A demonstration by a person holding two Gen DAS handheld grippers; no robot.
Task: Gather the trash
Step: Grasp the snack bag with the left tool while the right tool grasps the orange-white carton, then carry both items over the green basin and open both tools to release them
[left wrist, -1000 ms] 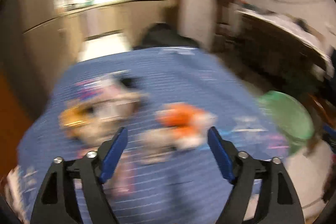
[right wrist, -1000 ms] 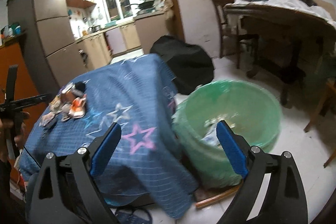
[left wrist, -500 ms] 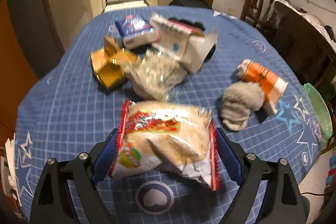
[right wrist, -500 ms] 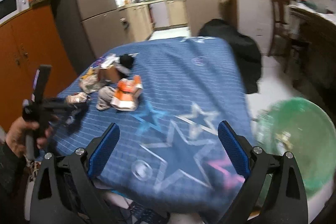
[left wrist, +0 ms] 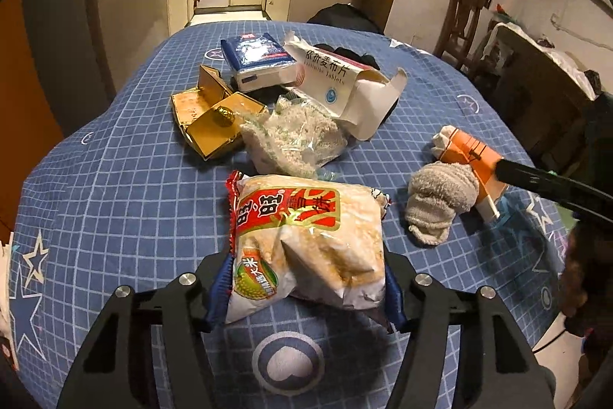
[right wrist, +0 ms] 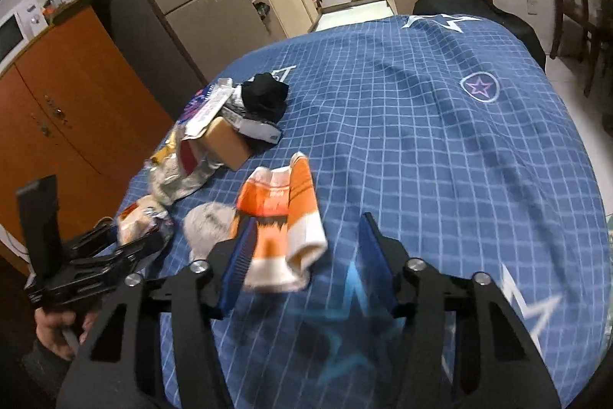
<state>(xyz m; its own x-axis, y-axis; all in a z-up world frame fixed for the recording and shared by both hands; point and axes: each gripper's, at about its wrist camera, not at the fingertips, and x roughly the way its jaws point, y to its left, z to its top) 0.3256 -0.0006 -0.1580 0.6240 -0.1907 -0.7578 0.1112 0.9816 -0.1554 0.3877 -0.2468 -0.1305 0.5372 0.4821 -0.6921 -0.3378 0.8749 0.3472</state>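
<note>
My left gripper (left wrist: pixel 304 290) is shut on a red-and-white snack bag (left wrist: pixel 306 236) at the near edge of the blue checked tablecloth (left wrist: pixel 115 198). My right gripper (right wrist: pixel 306 255) is open, its jaws on either side of an orange-and-white carton (right wrist: pixel 283 225) without pinching it. That carton (left wrist: pixel 471 156) lies at the right in the left wrist view, next to a grey rolled sock (left wrist: pixel 440 202). The snack bag (right wrist: pixel 141 217) and left gripper (right wrist: pixel 115 248) show at the left of the right wrist view.
Behind the bag lie a clear bag of crumbs (left wrist: pixel 295 140), a gold box (left wrist: pixel 210 117), a white tablet box (left wrist: pixel 345 83) and a blue-white pack (left wrist: pixel 260 60). A black cloth (right wrist: pixel 266 94) sits by the pile. Orange cabinet (right wrist: pixel 57 110) stands left.
My left gripper has closed onto the snack bag. My right gripper has swung from the green bin to the table and now straddles the orange carton.
</note>
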